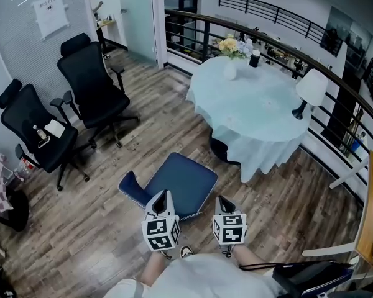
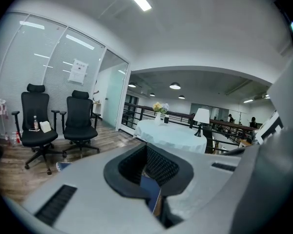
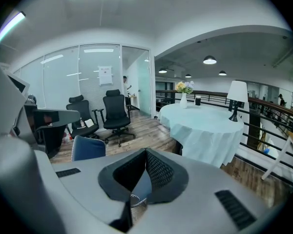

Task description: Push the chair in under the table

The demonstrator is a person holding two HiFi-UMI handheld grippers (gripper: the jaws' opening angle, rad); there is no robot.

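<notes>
Both my claws, left (image 1: 163,195) and right (image 1: 223,202), were pressed together with nothing held, tips at the near edge of the blue chair (image 1: 177,182). It stood on the wood floor, apart from the round table (image 1: 252,107). Closed tips could have slid off the padding, or an uneven shove could have swung the chair sideways. Its front might have snagged the hanging tablecloth (image 1: 267,153) and tipped the lamp (image 1: 309,90) at the table's right edge.

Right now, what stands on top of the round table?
On the table stand a white vase with flowers, a dark cup and a white-shaded lamp. Its pale cloth hides the tabletop and whatever supports it.
</notes>
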